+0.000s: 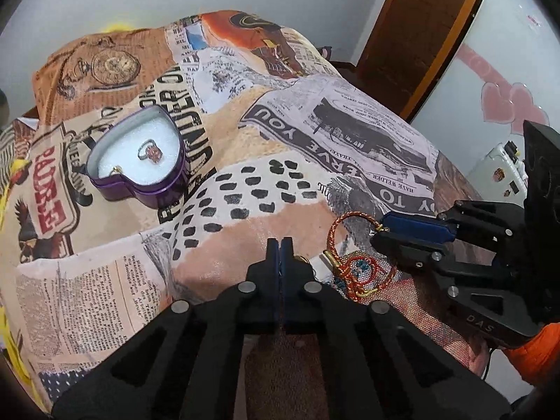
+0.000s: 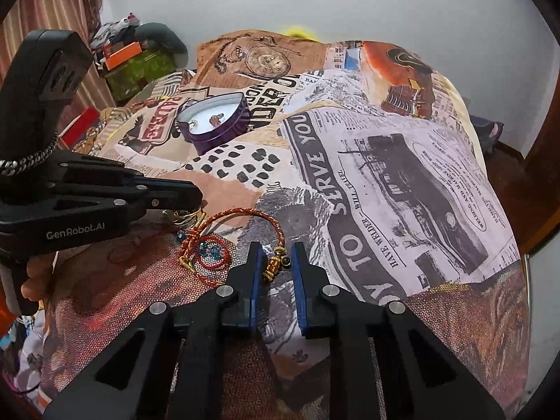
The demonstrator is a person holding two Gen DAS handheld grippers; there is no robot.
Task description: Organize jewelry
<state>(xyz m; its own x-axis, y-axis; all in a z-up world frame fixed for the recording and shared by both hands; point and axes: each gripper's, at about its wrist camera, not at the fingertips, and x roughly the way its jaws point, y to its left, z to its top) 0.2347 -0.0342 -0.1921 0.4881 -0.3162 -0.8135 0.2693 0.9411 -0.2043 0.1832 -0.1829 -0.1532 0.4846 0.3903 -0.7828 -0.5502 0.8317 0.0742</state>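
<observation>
Tongs first: my left tongs [image 1: 280, 245] are squeezed tight with nothing I can see in them. My right tongs [image 2: 276, 262] sit around the gold clasp [image 2: 274, 266] of the red bracelet [image 2: 224, 224], but I cannot tell if they pinch it. Far off to the left on the bed [image 2: 402, 182], the purple heart box [image 1: 140, 161] holds a ring [image 1: 150, 154].

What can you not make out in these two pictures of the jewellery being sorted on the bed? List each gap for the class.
- What the left gripper pinches: its shut fingers cover it in the left view; the right view shows only gold wire beneath.
- The small gold piece at the rim of the heart tin: too small in both.
- Whether the right gripper presses the bracelet clasp: a gap shows in the right view.
</observation>
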